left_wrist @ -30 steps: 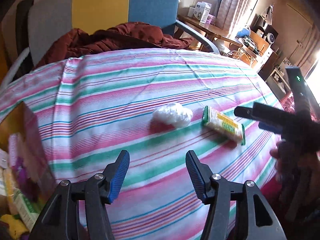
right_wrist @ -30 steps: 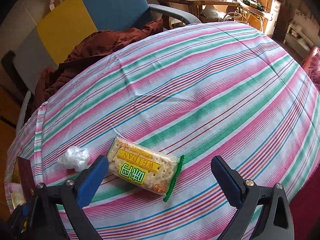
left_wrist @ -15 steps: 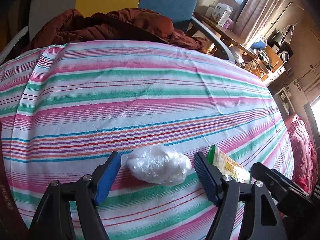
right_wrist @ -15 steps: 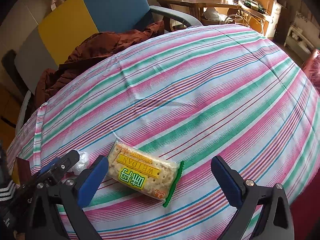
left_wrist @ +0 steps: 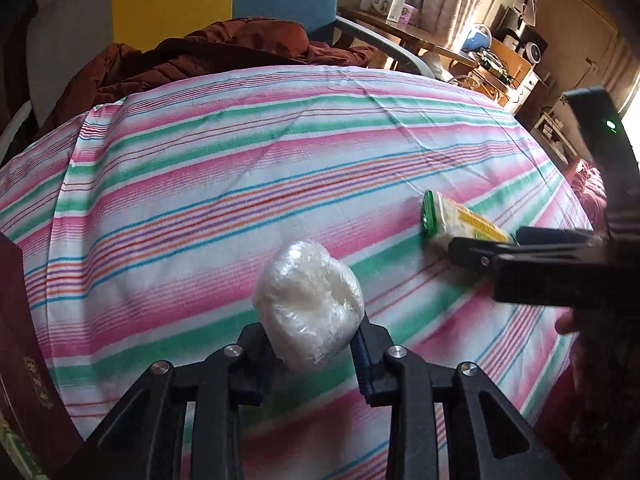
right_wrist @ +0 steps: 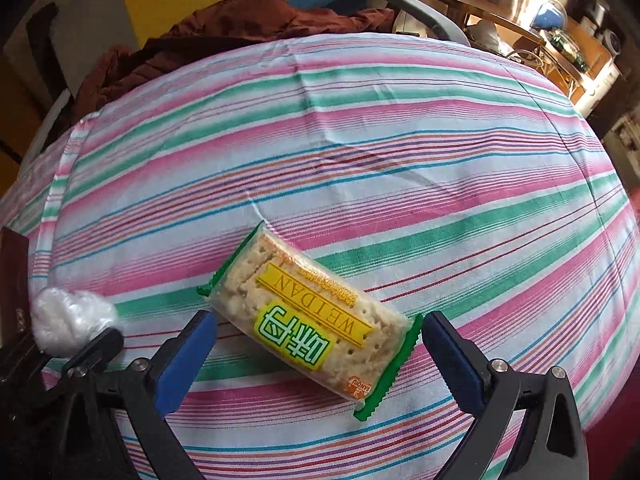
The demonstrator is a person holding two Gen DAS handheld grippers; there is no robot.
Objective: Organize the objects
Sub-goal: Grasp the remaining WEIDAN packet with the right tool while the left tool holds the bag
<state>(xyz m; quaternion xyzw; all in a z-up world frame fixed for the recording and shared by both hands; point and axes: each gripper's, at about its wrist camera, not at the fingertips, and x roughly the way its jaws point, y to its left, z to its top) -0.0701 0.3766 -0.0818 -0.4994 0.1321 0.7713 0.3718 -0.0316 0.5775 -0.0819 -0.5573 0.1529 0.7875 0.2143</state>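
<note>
A white lump wrapped in glossy, crinkled plastic film is seen. The cracker packet beside it is sealed in shiny clear plastic. Matt striped woven cloth, slightly creased, is spread beneath both.

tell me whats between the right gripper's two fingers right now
The cracker packet lies on the striped cloth between the open right gripper fingers, neither visibly pressing it; the right wrist view shows this.

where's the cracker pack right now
In the right wrist view the cracker pack lies on the striped cloth between the open right gripper's fingers, with the wrapped white ball to its left.
</note>
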